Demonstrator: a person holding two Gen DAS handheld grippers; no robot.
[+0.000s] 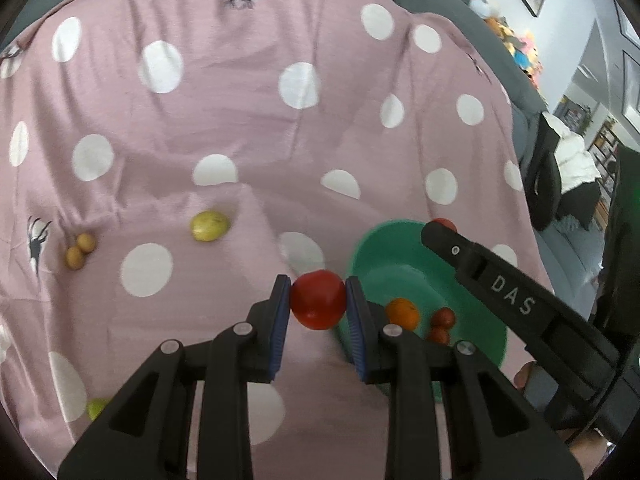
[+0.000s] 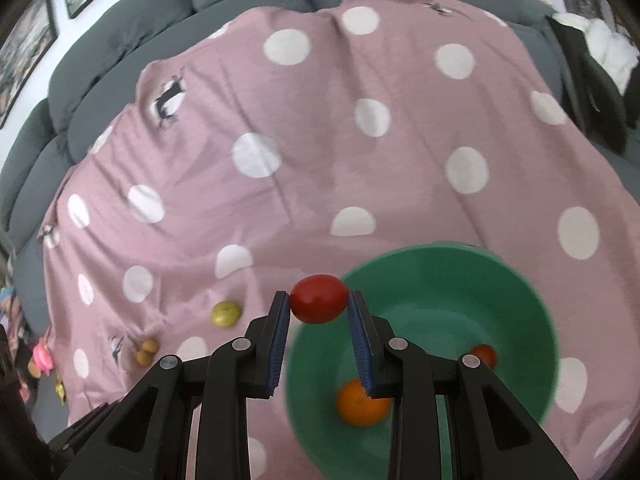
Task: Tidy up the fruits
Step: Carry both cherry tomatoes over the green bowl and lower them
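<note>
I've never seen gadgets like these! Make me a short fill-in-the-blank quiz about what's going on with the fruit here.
1. Each gripper, the left gripper and the right gripper, is shut on a round fruit coloured ____.
2. The bowl that holds the orange is coloured ____.
3. The yellow-green fruit lies on a pink cloth printed with white ____.
4. Beside that fruit, the number of small brown fruits lying together is ____.

Missing words: red; green; dots; two
</note>
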